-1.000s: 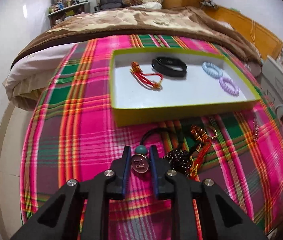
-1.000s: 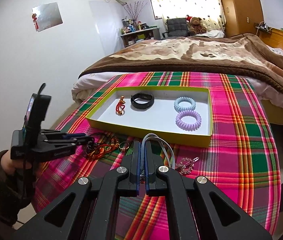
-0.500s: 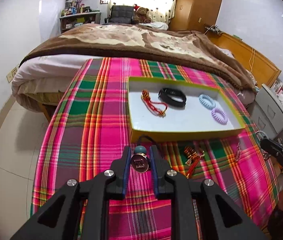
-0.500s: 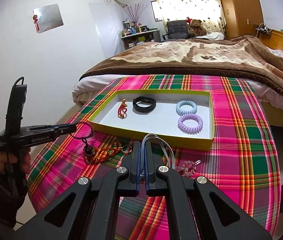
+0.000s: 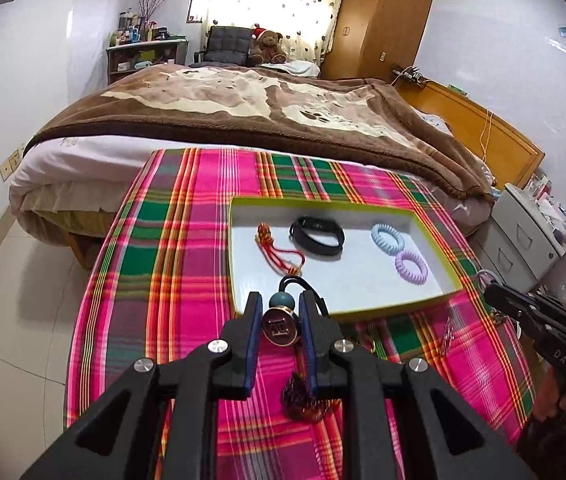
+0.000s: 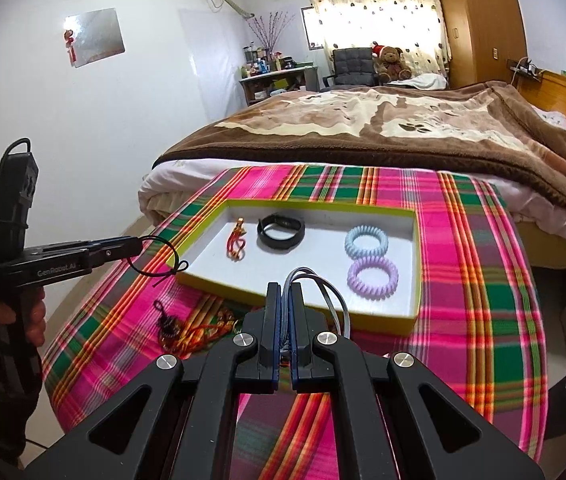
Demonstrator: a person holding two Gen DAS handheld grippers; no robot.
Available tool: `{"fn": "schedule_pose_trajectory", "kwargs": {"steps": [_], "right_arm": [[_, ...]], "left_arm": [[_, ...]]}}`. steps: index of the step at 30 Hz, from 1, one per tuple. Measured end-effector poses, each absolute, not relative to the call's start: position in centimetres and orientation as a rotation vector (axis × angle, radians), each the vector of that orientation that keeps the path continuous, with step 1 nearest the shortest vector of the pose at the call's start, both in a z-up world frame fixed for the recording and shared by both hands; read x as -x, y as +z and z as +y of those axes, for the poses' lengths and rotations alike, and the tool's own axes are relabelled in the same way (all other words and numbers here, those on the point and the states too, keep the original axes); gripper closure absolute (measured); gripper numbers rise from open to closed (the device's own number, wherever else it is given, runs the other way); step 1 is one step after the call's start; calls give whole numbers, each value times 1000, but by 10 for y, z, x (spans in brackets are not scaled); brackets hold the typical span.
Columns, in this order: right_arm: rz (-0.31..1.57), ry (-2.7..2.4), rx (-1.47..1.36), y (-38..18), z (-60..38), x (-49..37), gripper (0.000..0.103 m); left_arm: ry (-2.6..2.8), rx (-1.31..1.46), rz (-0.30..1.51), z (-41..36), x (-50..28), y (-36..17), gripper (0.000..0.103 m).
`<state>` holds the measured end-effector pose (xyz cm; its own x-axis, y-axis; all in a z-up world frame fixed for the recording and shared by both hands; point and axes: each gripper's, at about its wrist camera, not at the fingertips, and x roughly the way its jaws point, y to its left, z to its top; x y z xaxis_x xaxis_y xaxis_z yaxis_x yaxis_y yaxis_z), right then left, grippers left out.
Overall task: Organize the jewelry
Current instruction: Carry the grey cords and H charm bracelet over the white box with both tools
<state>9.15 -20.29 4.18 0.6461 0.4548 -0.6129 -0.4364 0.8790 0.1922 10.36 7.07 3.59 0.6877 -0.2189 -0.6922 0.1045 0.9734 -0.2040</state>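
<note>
My left gripper [image 5: 281, 312] is shut on a round bronze pendant [image 5: 281, 329] with a teal bead and a black cord, held above the plaid cloth. In the right wrist view the left gripper [image 6: 135, 246] hangs left of the tray with the black cord [image 6: 159, 258] looped from its tip. My right gripper [image 6: 283, 292] is shut on a grey-blue cord loop [image 6: 319, 280] just in front of the yellow-green tray [image 6: 417, 264]. The tray [image 5: 239, 272] holds a red cord bracelet [image 5: 279, 252], a black band [image 5: 317, 234], a blue coil [image 5: 387, 238] and a purple coil [image 5: 411, 267].
A dark beaded piece tangled with red-orange cord [image 6: 171, 326] lies on the plaid cloth [image 6: 479, 280] in front of the tray. A small silvery piece [image 5: 449, 330] lies nearer the right gripper [image 5: 491, 290]. A bed with a brown blanket [image 5: 243, 112] stands behind; a grey cabinet [image 5: 523, 248] at the right.
My left gripper has risen with the pendant, lifting its black cord off the cloth and away from the beaded pile. The right gripper has stayed where it was.
</note>
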Motion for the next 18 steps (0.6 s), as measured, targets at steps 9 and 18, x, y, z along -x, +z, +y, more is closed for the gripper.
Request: {"fn": "schedule_pose_trajectory", "kwargs": {"steps": [9,18], "right_arm": [[709,481,-11,40,-189,-134,100],[773,443,35,20,-170,-196,100]], "left_arm": [[-193,197,792,66,-134,36,84],[-199,229,860,57,-165,11,84]]}}
